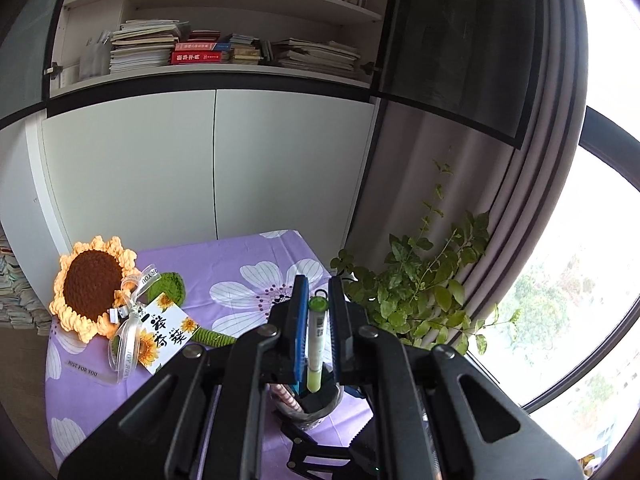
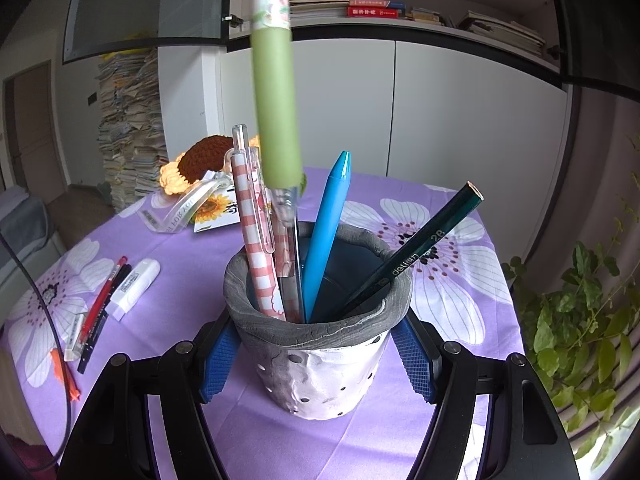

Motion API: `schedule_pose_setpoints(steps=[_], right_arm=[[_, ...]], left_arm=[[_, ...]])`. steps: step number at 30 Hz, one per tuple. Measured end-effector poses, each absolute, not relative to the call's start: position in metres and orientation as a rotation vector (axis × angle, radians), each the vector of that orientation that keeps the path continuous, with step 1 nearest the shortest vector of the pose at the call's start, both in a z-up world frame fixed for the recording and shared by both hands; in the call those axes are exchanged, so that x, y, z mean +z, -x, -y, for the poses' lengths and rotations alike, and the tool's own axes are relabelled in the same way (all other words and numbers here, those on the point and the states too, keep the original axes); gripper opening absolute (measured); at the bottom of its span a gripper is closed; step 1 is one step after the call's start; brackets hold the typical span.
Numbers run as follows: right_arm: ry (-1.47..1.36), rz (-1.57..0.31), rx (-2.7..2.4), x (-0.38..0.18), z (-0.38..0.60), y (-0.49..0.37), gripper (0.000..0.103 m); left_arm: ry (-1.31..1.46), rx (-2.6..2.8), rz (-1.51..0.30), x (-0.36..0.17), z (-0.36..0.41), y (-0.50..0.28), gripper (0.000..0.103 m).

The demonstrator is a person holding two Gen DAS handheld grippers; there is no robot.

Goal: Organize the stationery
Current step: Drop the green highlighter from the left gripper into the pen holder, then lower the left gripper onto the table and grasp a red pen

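Green pen (image 2: pixel 276 92) is pinched upright in the left gripper (image 1: pixel 318 320), its tip at the upper centre of the right view, directly over the pot (image 2: pixel 320 344). Right gripper (image 2: pixel 316 360) jaws are spread around the pot, flanking its sides.

So the pen cup (image 2: pixel 320 344) sits on the tabletop (image 2: pixel 460 360) right between the right tongs (image 2: pixel 318 360); inside it there's a checked pen (image 2: pixel 256 256) on the left, a capped pen (image 2: pixel 326 232) in the middle and a pencil (image 2: pixel 416 256) leaning out to the right; the left tongs (image 1: pixel 318 316) hang above with a gel pen (image 1: pixel 317 336) between them, tip down over the cup; loose pens (image 2: pixel 102 304) and a correction tape (image 2: pixel 134 286) lie off to the left; the crochet sunflower (image 2: pixel 204 160) and card (image 2: pixel 212 212) are behind; the plant (image 2: pixel 592 320) is off the right edge.
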State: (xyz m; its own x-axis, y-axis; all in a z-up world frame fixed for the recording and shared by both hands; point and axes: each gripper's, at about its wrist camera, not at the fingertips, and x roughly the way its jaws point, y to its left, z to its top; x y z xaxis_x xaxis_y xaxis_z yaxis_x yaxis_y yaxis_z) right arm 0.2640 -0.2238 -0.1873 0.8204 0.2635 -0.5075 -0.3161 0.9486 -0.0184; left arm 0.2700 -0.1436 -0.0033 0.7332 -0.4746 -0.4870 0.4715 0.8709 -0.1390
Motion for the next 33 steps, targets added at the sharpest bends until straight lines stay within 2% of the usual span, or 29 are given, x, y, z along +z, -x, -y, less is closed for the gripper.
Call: schedule_pose_setpoints(steps=[14, 15, 17, 18, 19, 23, 26, 33], right_arm=[[0.101, -0.525, 0.311, -0.187, 0.222, -0.264, 0.072], [0.101, -0.525, 0.311, -0.187, 0.222, -0.265, 0.072], [0.101, -0.525, 0.311, -0.187, 0.222, -0.264, 0.072], [0.101, -0.525, 0.312, -0.187, 0.222, -0.264, 0.072], [0.101, -0.526, 0.313, -0.187, 0.221, -0.264, 0.072], [0.102, -0.526, 0.315, -0.186, 0.220, -0.263, 0.072], [0.101, -0.525, 0.315, -0.186, 0.220, -0.263, 0.072], [0.101, -0.525, 0.315, -0.187, 0.220, -0.263, 0.072]], left_arm=[[-0.058, -0.487, -0.746, -0.073, 0.156, -0.303, 0.008], [-0.060, -0.487, -0.758, -0.075, 0.156, -0.303, 0.009], [-0.058, -0.485, -0.778, -0.077, 0.154, -0.304, 0.023], [-0.050, -0.486, -0.779, -0.076, 0.151, -0.304, 0.039], [-0.039, -0.481, -0.770, -0.074, 0.148, -0.303, 0.050], [-0.007, -0.446, -0.689, -0.053, 0.125, -0.291, 0.051], [0.027, -0.377, -0.639, -0.038, 0.093, -0.283, 0.060], [0.044, -0.083, -0.545, 0.001, 0.003, -0.257, 0.060]])
